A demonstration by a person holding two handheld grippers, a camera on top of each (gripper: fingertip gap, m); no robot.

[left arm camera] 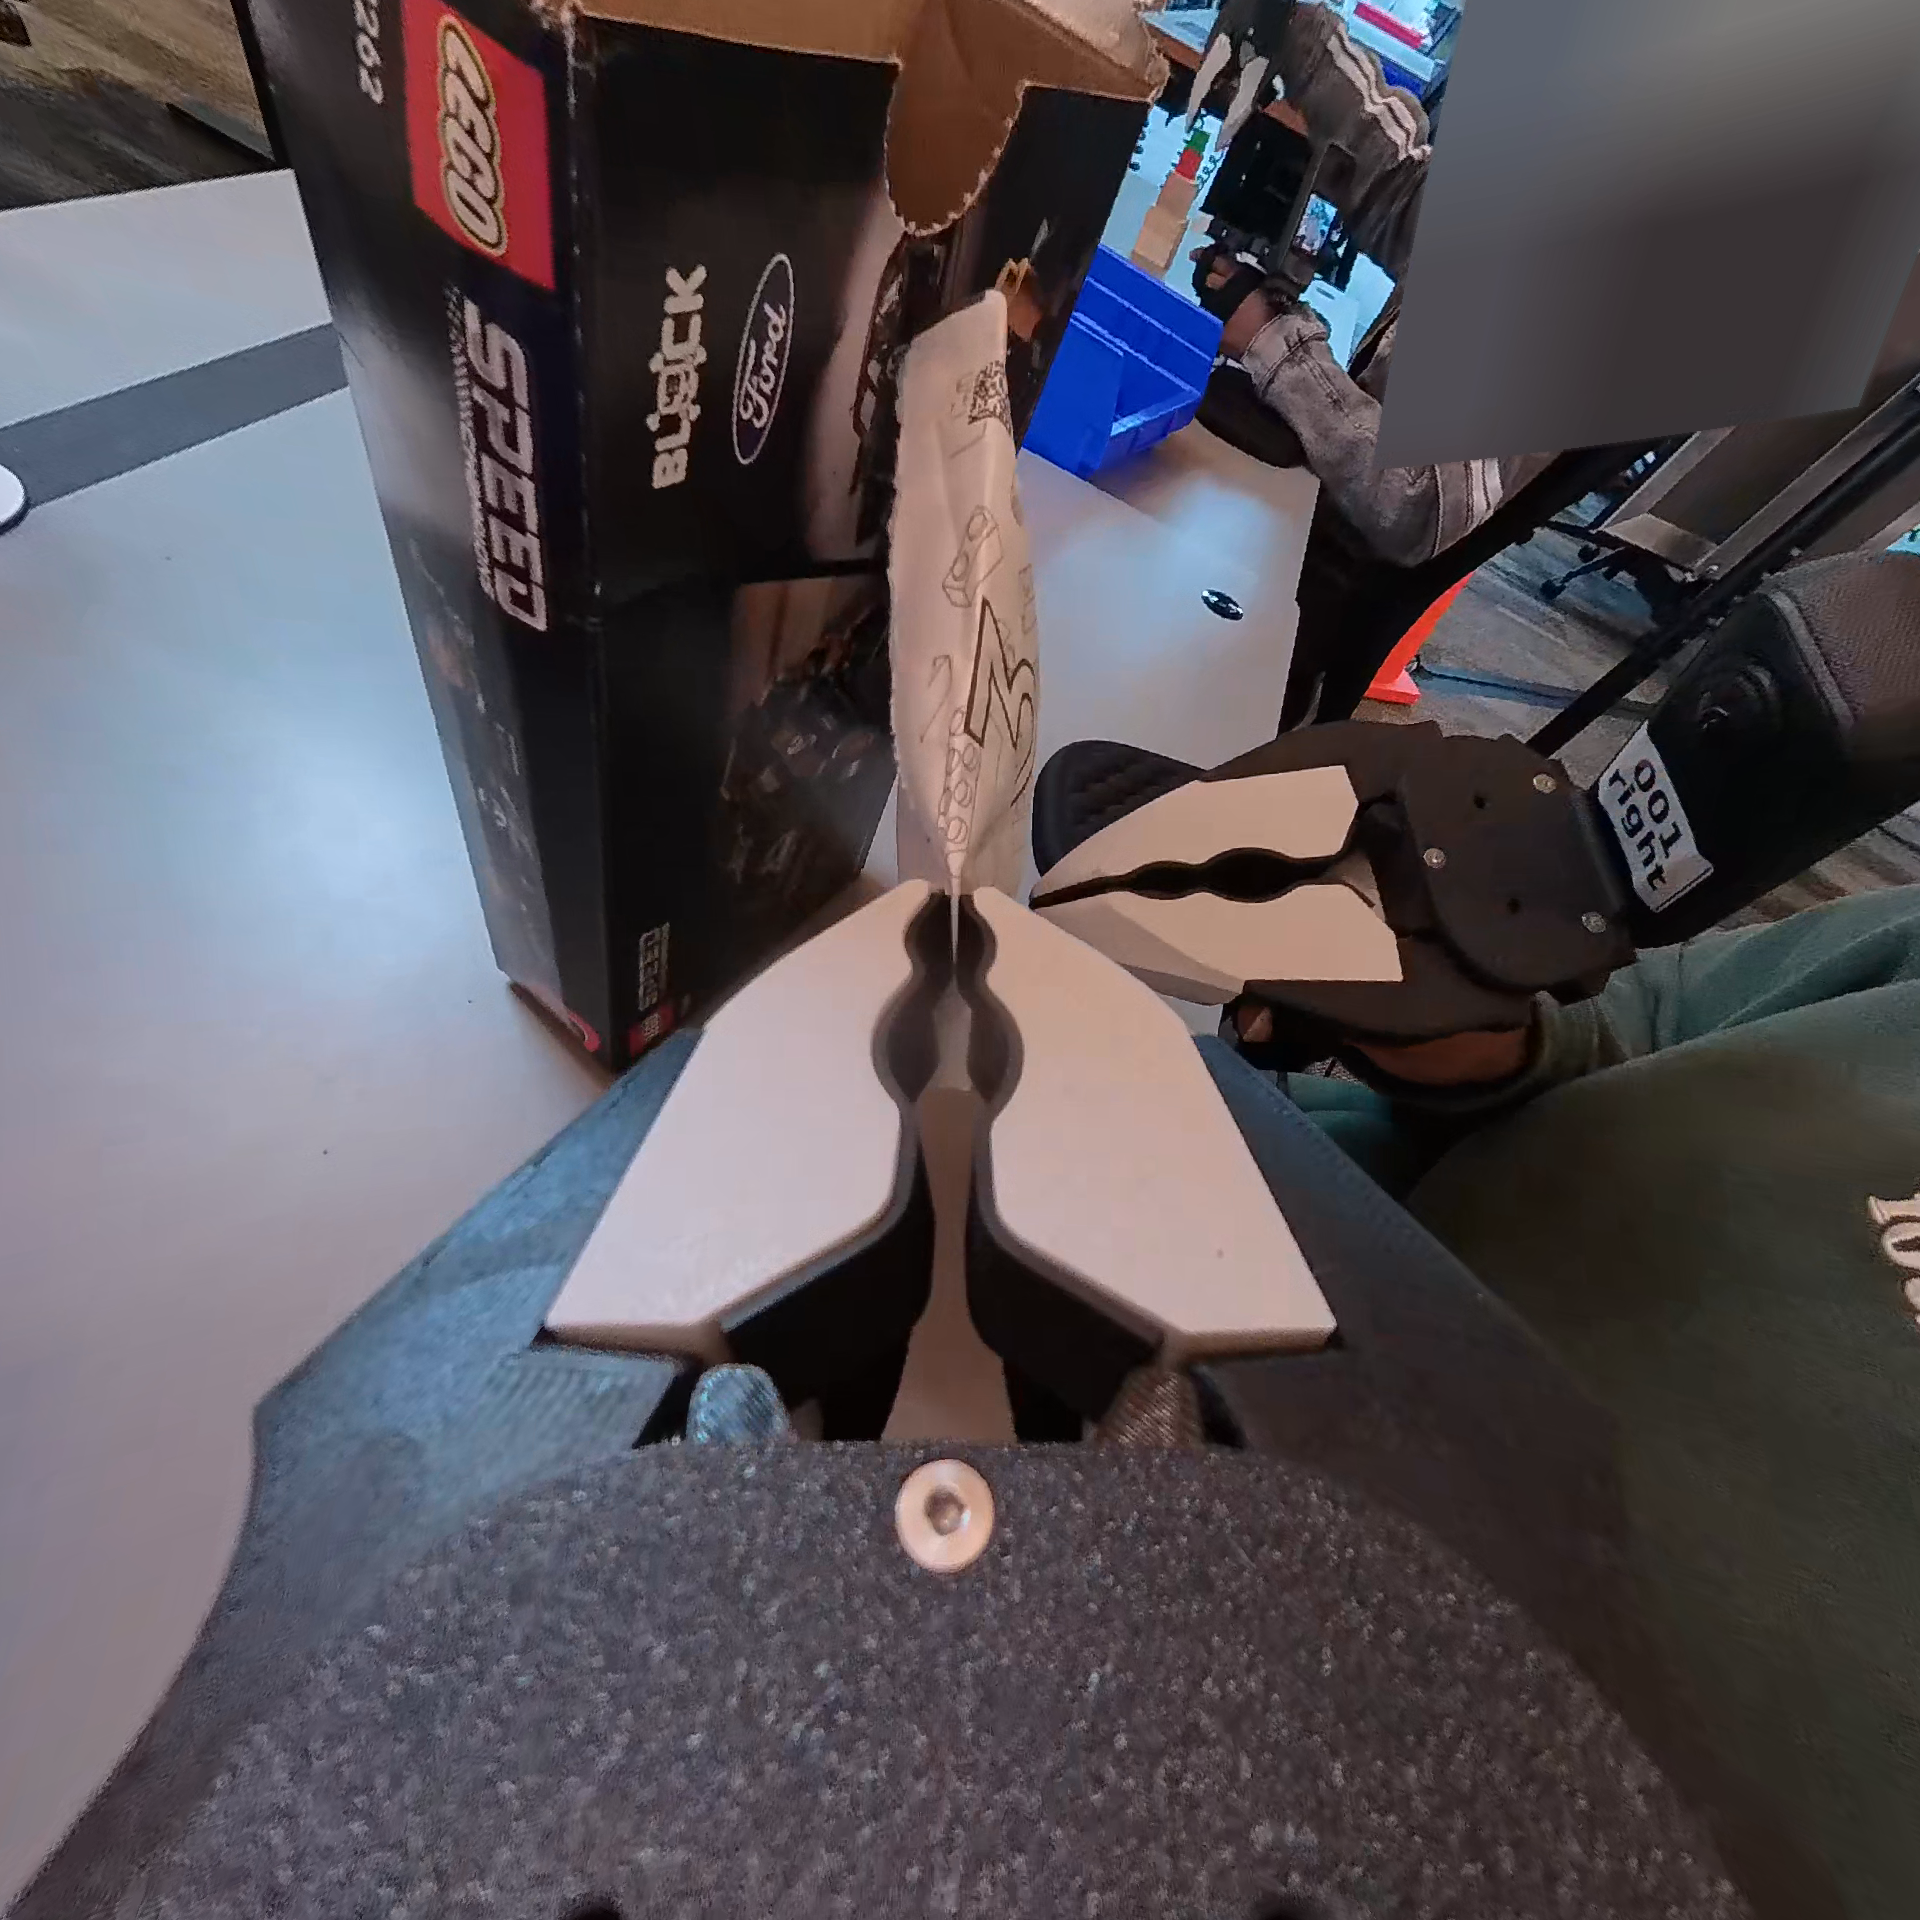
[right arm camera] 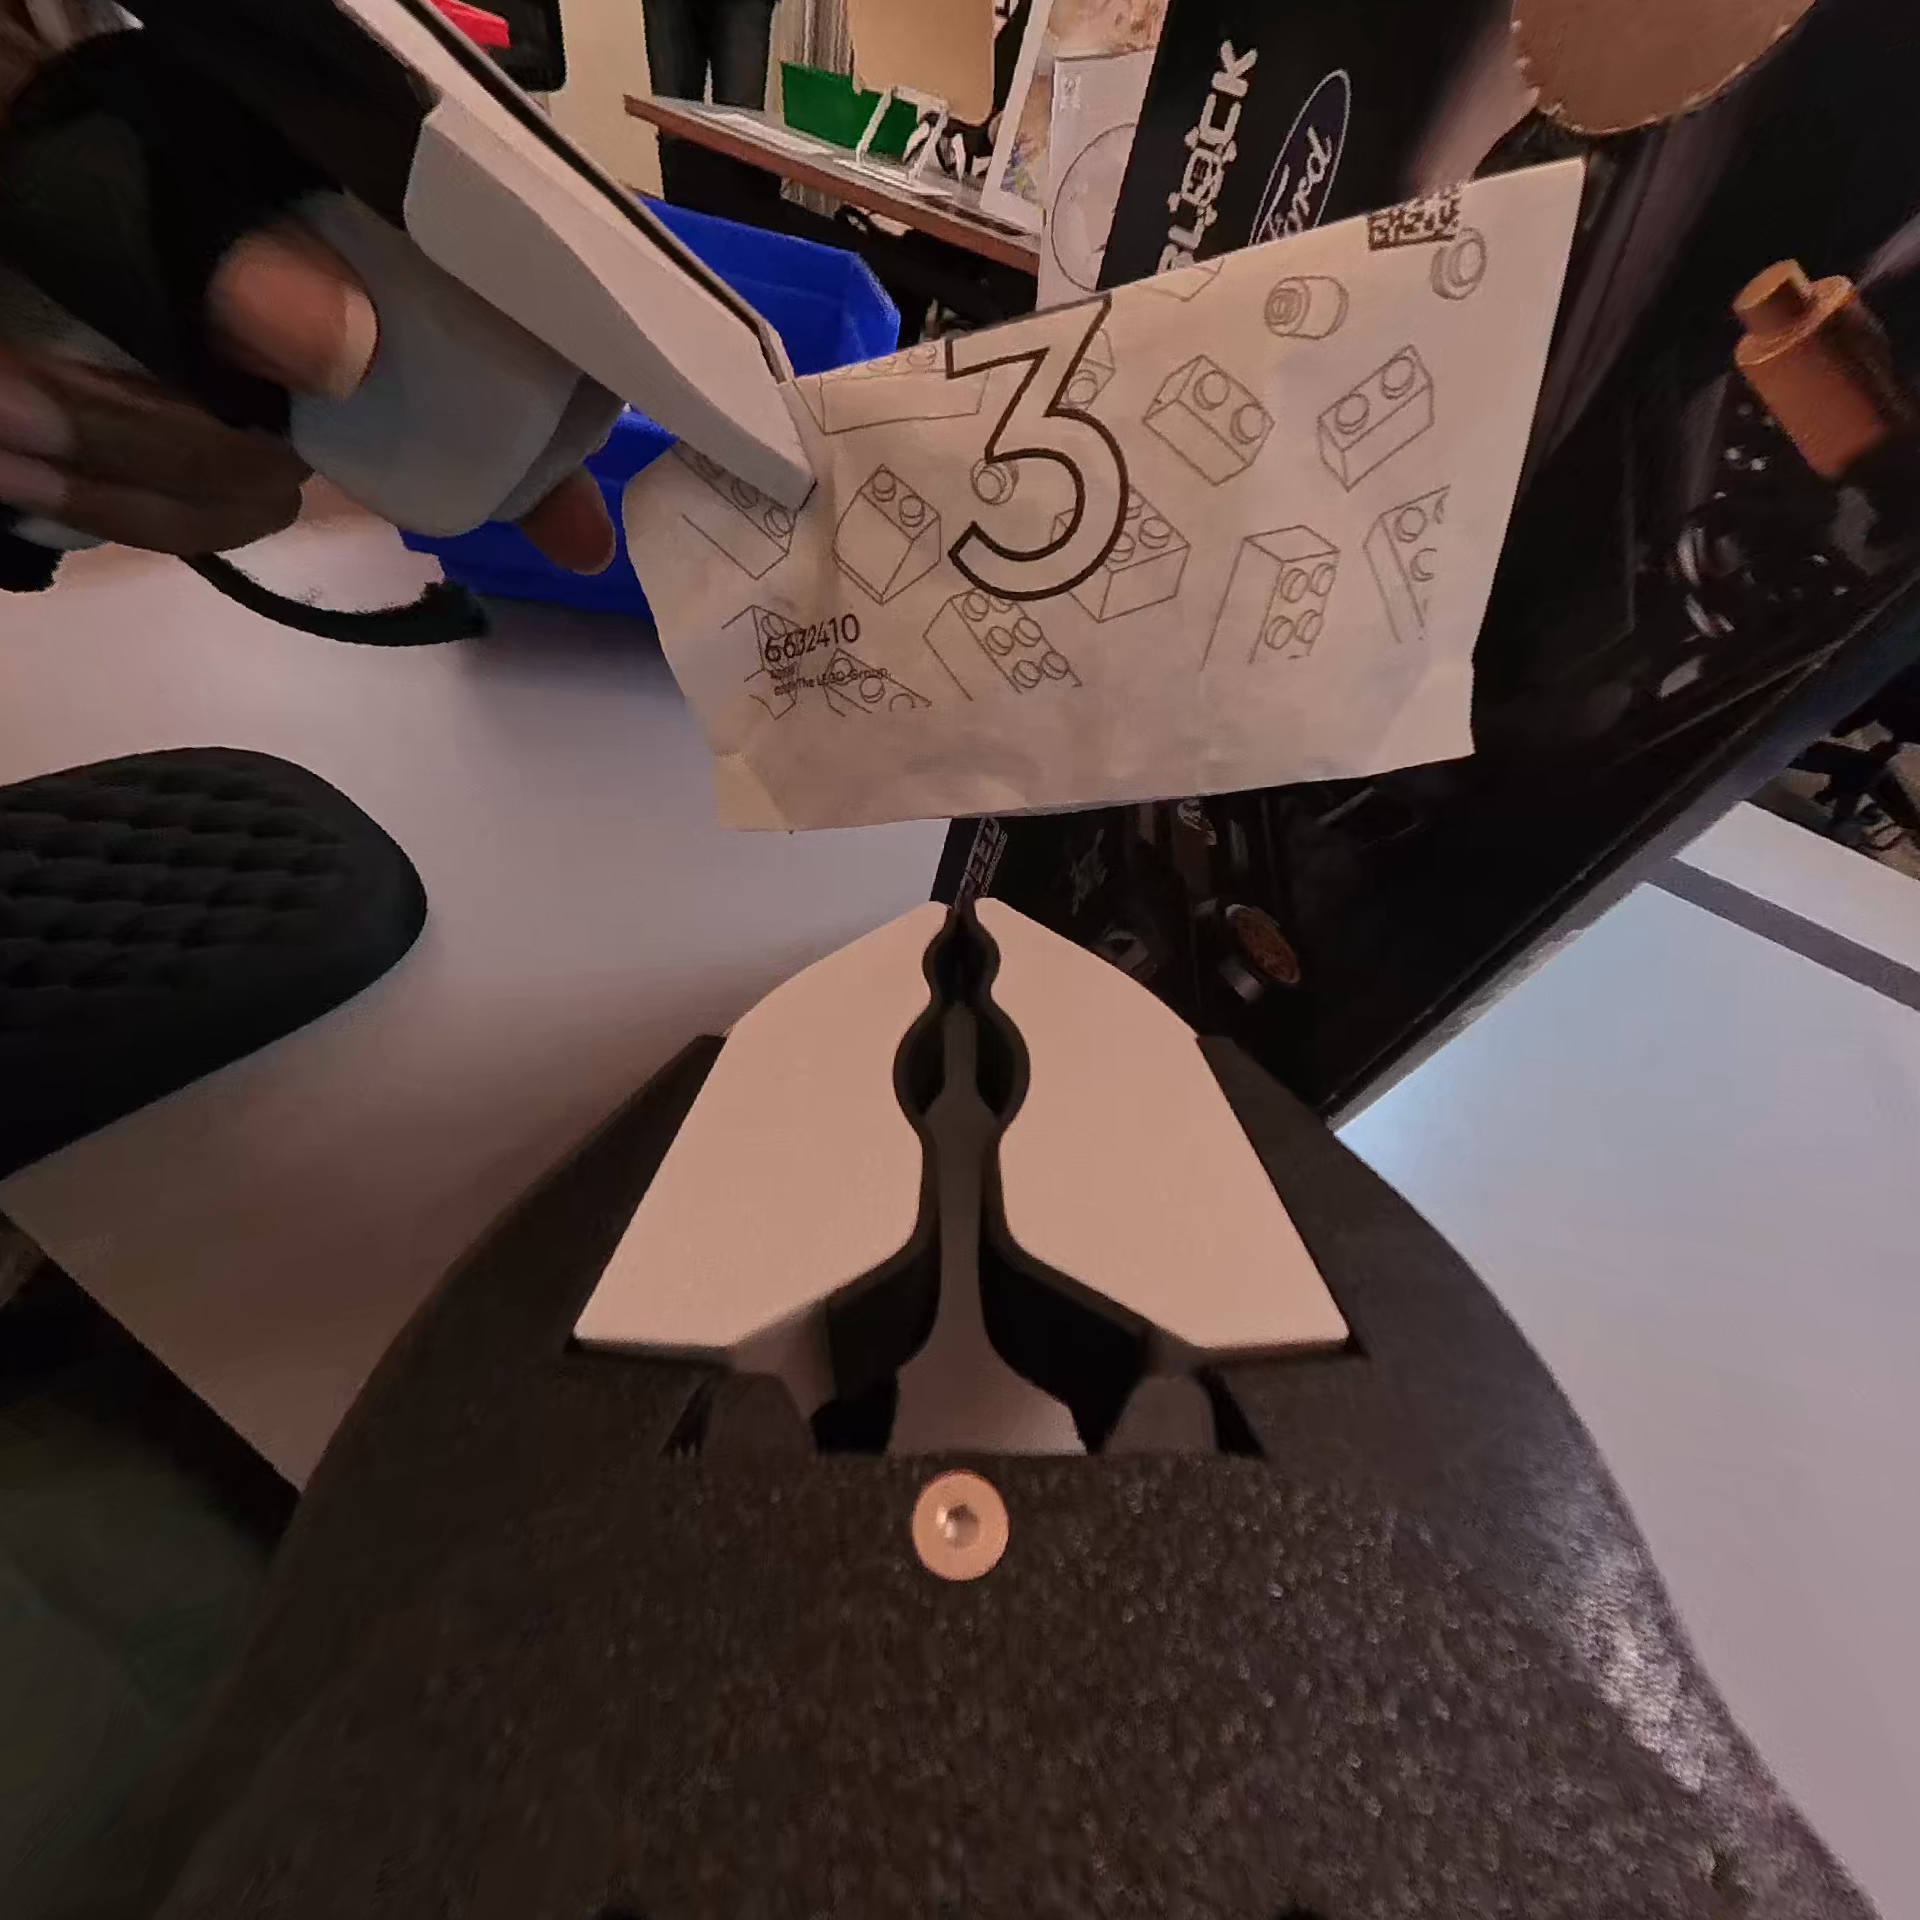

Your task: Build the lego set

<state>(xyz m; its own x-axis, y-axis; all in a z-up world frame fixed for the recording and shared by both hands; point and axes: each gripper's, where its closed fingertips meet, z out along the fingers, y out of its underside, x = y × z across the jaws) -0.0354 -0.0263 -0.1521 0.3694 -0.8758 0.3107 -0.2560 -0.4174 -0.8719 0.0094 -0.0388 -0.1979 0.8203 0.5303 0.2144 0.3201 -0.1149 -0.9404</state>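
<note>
Left claw [left arm camera: 951, 902]: closed on one corner of the white paper bag [left arm camera: 961, 623], held in air above the desk [left arm camera: 208, 831], in front of the black set box [left arm camera: 582, 499].
Right claw [right arm camera: 961, 914]: closed, empty, just below the bag.
Advice: open wide, pinch the free edge, pull apart slowly over the desk.

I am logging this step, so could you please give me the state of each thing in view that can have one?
Left gripper: shut on the bag's edge.
Right gripper: shut, empty, beside the bag.
Bag: white paper, held in the air, appears sealed.
Box: upright on the table, top flap torn open.
Table: bears the box.
</note>
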